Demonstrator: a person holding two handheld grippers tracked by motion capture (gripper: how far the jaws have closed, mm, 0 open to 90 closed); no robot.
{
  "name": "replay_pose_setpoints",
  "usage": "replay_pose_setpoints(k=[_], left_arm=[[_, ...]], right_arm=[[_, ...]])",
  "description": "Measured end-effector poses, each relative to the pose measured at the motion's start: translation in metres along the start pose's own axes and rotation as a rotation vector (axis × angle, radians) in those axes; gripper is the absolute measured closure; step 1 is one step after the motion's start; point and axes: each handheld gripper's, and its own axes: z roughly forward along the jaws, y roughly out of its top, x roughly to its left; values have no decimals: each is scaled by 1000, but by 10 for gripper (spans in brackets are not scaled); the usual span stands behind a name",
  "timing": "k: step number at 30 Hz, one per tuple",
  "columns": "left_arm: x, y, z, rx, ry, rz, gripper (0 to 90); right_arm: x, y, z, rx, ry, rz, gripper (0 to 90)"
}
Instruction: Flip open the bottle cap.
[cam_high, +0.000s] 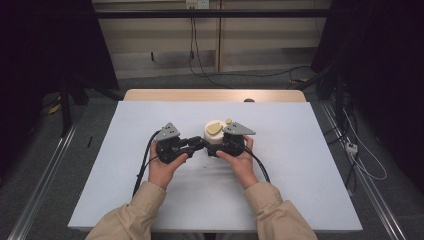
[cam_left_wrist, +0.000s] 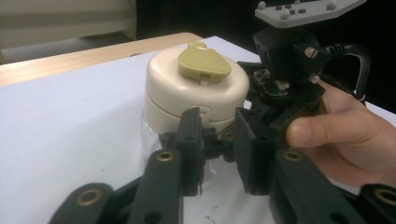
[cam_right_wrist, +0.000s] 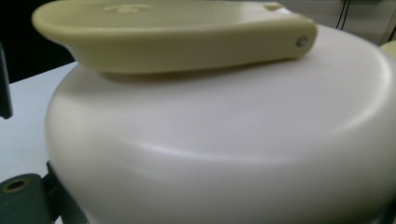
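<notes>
On the white table (cam_high: 150, 200), the left tool (cam_left_wrist: 218, 140) points at the jar (cam_left_wrist: 154, 135), its jaws narrowed to a small gap and gripping nothing, one tip at the cream lid (cam_left_wrist: 196, 91). The jar (olive flap (cam_left_wrist: 204, 63) on top) stands mid-table. The right tool (cam_high: 225, 145) seems clenched around the lid, though its jaws are mostly hidden.

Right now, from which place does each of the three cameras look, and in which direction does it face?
High view: above the person's side, facing forward and down on the white table; both beige-sleeved forearms, the left gripper and the right gripper show.
Left gripper view: rides the left gripper, facing the cream-lidded clear jar; its black jaws and the other hand show.
Right gripper view: close against the jar's cream lid; a jaw part shows at the lower left.
All three share the jar's olive flip tab.
</notes>
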Motion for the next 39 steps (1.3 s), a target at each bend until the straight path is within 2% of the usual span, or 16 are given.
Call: replay_pose_setpoints(k=[8, 23, 34, 39], left_arm=[[0, 5, 7, 20, -12, -9, 782], [4, 1, 17, 46, -14, -27, 856], [3, 10, 16, 47, -10, -7, 898], [4, 13, 16, 49, -6, -11, 900]], right_arm=[[0, 0, 0, 1, 0, 0, 60], [0, 0, 0, 2, -1, -2, 60], [0, 0, 0, 2, 0, -1, 60], [0, 0, 0, 2, 0, -2, 61]])
